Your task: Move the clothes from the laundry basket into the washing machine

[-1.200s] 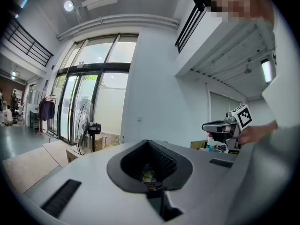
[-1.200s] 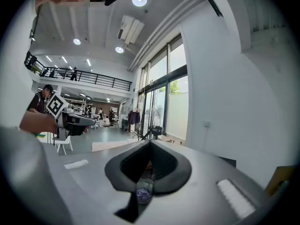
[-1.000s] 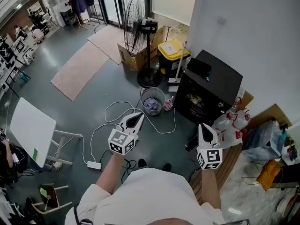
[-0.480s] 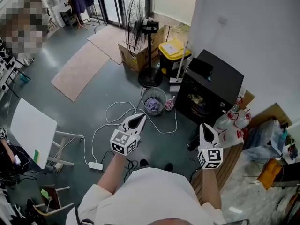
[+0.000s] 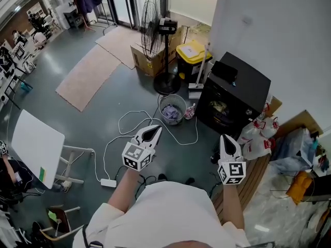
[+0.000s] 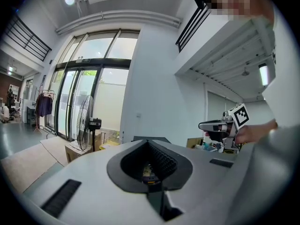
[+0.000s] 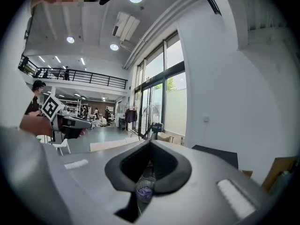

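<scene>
Jaws shut, empty, on left gripper (image 5: 153,130) and right gripper (image 5: 226,141) | basket (image 5: 161,103) ahead and below | I'd open wide before dipping into the clothes (image 5: 169,113).

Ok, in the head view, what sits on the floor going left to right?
White rectangular table → white power strip → round wire laundry basket holding clothes → black washing machine.

Pedestal fan (image 5: 153,32) upright on the grey floor (image 5: 77,118), its base near a cardboard box (image 5: 146,62) and a yellow-lidded bin (image 5: 193,54). Beige mats (image 5: 85,76) lie beyond. White cable (image 5: 124,136) loops to a power strip (image 5: 107,182); white table (image 5: 35,143) at left; white plastic bags (image 5: 258,138) at right
</scene>
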Tool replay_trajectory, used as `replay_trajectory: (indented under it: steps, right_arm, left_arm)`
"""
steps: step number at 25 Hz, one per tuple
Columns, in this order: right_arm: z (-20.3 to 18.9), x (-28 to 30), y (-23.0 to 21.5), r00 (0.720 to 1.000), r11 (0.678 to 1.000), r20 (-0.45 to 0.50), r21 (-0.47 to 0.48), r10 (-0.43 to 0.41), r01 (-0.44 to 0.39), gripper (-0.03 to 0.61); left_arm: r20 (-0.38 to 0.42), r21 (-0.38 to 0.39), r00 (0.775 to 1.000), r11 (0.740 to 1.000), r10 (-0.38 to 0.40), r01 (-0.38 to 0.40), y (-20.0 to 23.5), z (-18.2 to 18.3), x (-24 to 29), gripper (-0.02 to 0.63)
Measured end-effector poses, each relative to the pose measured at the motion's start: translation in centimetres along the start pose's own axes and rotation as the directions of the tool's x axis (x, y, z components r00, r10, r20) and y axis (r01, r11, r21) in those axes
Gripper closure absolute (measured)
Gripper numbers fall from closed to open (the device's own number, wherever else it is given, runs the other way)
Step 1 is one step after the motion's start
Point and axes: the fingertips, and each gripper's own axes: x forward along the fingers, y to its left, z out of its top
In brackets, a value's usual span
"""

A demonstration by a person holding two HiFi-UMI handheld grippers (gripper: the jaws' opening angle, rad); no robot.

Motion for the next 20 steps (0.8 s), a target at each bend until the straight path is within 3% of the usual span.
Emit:
replay_trajectory:
  steps: [12,20]
  right_arm:
    - [-0.1,2.4,3.2,1.000,0.999,0.001,0.025,-0.028,0.028,0.568]
    - [-0.3,4.8,2.6,0.999,0.998,-0.023,0.053,-0.038,0.040,0.568]
  left_arm:
    - [-0.022,-0.005,0.999,0.999,-0.050,0.050,3.7,-1.1,-0.2,0.607]
    - [-0.045,-0.022,0.997,0.998,-0.060,0.059,5.7,-1.5,1.9,0.607]
